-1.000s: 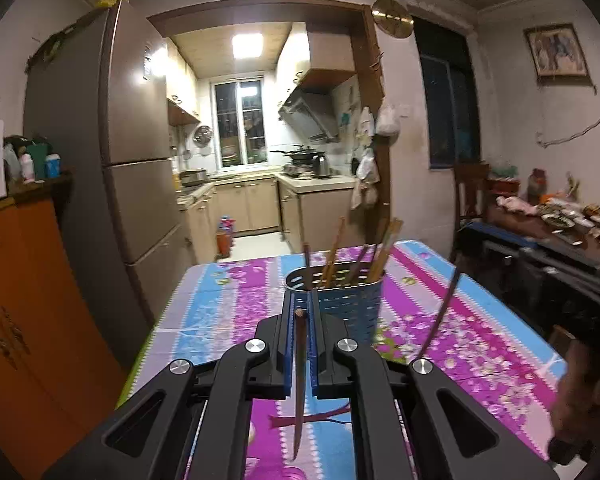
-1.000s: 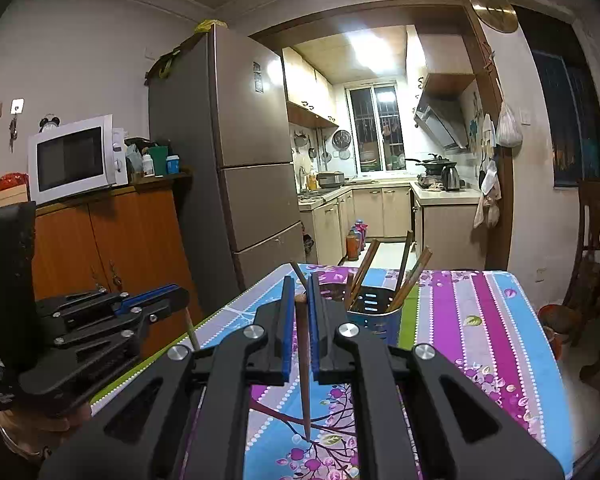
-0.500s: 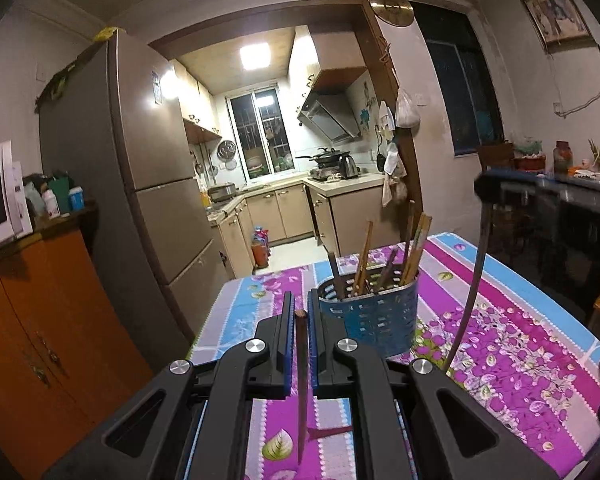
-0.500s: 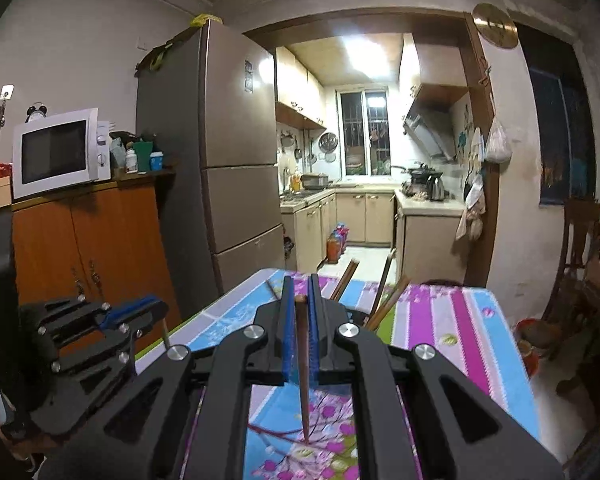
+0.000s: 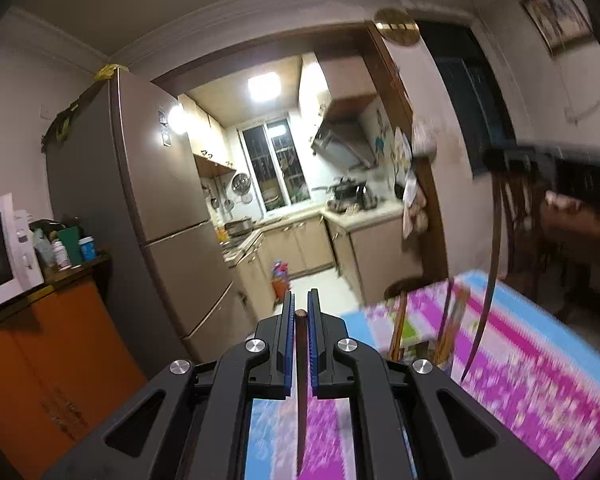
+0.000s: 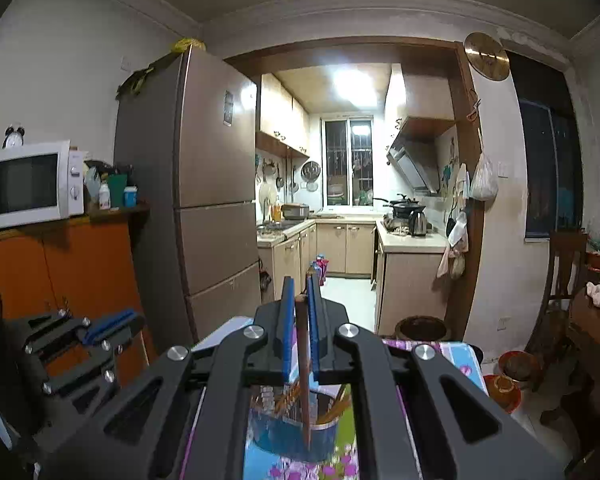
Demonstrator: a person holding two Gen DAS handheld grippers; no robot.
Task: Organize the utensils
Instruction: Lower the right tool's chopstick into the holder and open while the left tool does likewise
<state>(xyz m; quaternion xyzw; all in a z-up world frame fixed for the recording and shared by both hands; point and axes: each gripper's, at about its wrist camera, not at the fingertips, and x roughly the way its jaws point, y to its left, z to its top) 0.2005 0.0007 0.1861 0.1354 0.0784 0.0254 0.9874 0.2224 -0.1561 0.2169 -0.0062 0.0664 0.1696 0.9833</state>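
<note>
Left gripper [image 5: 299, 312]: jaws pressed nearly together, pinching a dark chopstick [image 5: 301, 384] near its top end; stick hangs tip-down betw. the blue pads, over the flowered tablecloth [image 5: 532, 364]. Right gripper [image 6: 298, 292]: same story, jaws clamped on a second dark chopstick [image 6: 305, 376], also hanging tip-down.

What only the right wrist view gives: the blue utensil holder [image 6: 292, 436] w/ slotted wall sits on the table directly under the gripper, several chopsticks already standing in it, leaning. The held stick's tip lines up w/ the holder's front wall in this view; can't tell if it is inside the rim or just in front. Left gripper body shows at the left edge [image 6: 100, 332], blue pad visible, its stick not seen here. Sharp view of microwave [image 6: 32, 184] on orange cabinet, fridge [image 6: 204, 184], kitchen beyond the doorway.

What only the left wrist view gives: picture is blurred on the right side. Right gripper appears as a dark smear upper right [image 5: 512, 160], its chopstick [image 5: 490, 280] a long curved dark line reaching down toward the table. Holder itself mostly hidden behind the left gripper's frame; only tops of standing chopsticks [image 5: 398, 328] poke up right of the jaws. More tablecloth seen here: pink, blue, green stripes.
</note>
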